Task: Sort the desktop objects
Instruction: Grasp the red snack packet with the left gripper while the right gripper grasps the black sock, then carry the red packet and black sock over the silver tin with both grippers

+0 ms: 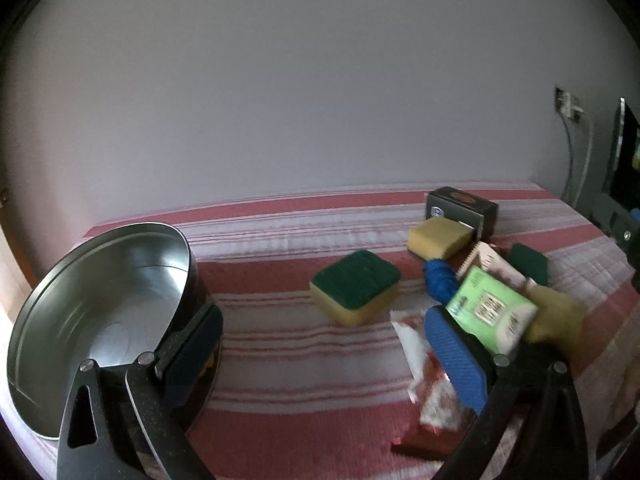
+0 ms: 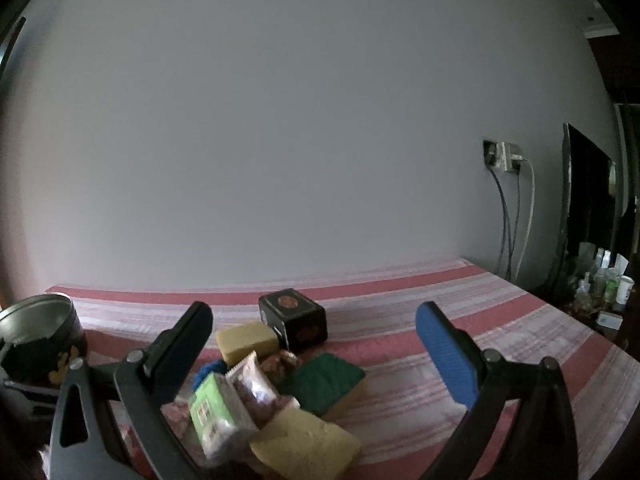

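A pile of objects lies on the red-and-white striped cloth: a green-topped yellow sponge, a plain yellow sponge, a blue yarn ball, a green tissue pack, snack packets and a black square tin. My left gripper is open and empty, above the cloth between the round metal tin and the pile. My right gripper is open and empty, above the pile; the tissue pack, a green-topped sponge and a black tin lie below it.
A wall runs behind the table. A socket with cables is at the right, beside a dark screen and several small bottles. The round tin stands at the far left in the right wrist view.
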